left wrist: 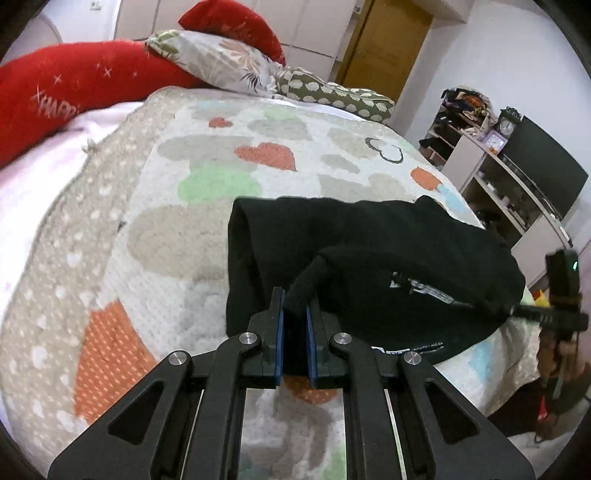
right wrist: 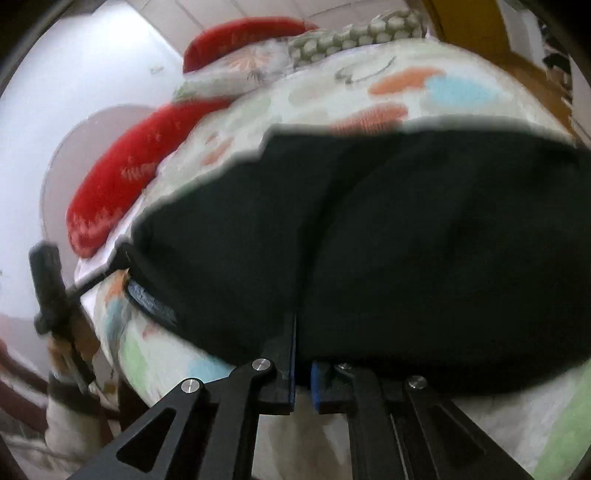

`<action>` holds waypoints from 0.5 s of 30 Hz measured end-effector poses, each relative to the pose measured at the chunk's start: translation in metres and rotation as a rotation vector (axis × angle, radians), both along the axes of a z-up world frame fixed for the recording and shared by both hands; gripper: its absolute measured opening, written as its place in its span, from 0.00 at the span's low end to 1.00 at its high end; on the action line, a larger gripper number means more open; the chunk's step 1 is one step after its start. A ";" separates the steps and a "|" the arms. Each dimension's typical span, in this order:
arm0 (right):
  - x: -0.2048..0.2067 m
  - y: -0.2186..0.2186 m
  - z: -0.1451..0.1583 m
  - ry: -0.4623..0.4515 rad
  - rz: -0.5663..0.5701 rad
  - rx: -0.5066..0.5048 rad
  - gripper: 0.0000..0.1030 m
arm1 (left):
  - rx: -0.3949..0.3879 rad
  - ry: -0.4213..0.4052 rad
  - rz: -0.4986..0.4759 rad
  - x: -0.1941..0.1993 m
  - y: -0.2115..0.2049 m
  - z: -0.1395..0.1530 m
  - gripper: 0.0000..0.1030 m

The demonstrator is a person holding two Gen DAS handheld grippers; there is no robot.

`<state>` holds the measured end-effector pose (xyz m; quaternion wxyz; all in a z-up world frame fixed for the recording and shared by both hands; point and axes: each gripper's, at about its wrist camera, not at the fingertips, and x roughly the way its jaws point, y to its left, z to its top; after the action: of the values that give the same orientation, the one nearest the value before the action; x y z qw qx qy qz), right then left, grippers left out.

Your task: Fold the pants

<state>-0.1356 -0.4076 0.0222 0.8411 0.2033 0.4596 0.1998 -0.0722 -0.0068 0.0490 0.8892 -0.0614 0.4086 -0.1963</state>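
The black pants [left wrist: 369, 266] lie bunched and partly folded on the heart-patterned bedspread [left wrist: 207, 177], near the bed's front edge. The left gripper [left wrist: 295, 314] is clenched on a raised fold of the pants, and the right gripper [right wrist: 303, 354] is clamped on their near edge, though that view is blurred. Red pillows [left wrist: 74, 92] sit well apart at the head of the bed.

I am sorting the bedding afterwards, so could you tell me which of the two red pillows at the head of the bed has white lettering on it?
The long red pillow at far left, reading "HAPPY"; the other red pillow behind the floral one shows none.
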 end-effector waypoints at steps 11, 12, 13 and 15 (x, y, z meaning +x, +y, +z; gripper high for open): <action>-0.037 -0.161 0.037 -0.082 -0.514 -0.168 0.47 | -0.031 0.002 0.025 -0.004 0.002 0.002 0.08; -0.026 -0.167 0.028 -0.055 -0.515 -0.192 0.47 | -0.030 0.004 0.031 -0.004 0.001 0.002 0.08; -0.016 -0.167 0.021 -0.044 -0.490 -0.199 0.45 | -0.025 0.004 0.035 -0.004 0.000 0.003 0.08; 0.002 -0.156 0.010 -0.022 -0.433 -0.219 0.06 | -0.008 -0.001 0.040 -0.005 -0.003 0.004 0.08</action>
<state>-0.1337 -0.5638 0.0321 0.8864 0.2024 0.4149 -0.0342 -0.0768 -0.0093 0.0532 0.8929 -0.0732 0.4061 -0.1801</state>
